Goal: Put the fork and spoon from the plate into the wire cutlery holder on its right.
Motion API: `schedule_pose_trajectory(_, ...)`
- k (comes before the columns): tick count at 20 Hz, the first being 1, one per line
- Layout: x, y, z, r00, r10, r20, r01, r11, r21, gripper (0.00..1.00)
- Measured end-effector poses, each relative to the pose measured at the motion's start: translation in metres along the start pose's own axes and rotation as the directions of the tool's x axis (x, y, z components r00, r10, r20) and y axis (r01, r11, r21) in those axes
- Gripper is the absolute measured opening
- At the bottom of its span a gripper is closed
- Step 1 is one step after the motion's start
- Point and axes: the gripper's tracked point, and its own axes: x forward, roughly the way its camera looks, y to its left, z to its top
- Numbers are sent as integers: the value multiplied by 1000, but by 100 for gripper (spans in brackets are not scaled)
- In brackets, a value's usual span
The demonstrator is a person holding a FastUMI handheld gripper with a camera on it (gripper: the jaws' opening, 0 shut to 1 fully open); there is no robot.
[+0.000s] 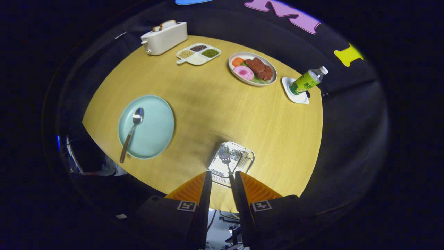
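Observation:
A pale green plate [156, 128] lies on the round wooden table, to the left of my fingers. On it rests the spoon [131, 134], bowl pointing away and its brown handle reaching past the near rim. The wire cutlery holder [242, 158] stands just ahead of my fingers, seen from above. The fork [227, 161] is over its mouth with the tines away from me, its handle running back into the gap between my fingers, nearer the right one. My gripper [222, 175] hovers above the holder with its fingers apart, and neither visibly presses on the fork.
Across the table stand a white toaster [164, 37] with bread, a divided dish of beans [198, 53] and a plate of food [252, 68]. A green bottle [307, 81] stands on a white coaster [295, 95] at the far right. The table's near edge runs under my fingers.

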Motion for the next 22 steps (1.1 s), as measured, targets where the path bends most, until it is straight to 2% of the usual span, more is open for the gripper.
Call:
schedule_pose_trajectory(2, -8, 49, 19, 992, 83, 96, -86, 996, 36, 43)
schedule_pose_trajectory(4, -4, 96, 28, 979, 153, 137, -160, 986, 43, 42)
schedule_pose_trajectory(9, 42, 190, 27, 959, 251, 130, -257, 966, 35, 44)
schedule_pose_trajectory(14, 88, 243, 7, 958, 281, 57, -284, 958, 39, 46)
schedule_pose_trajectory(22, 133, 252, -3, 972, 234, -22, -232, 970, 68, 45)
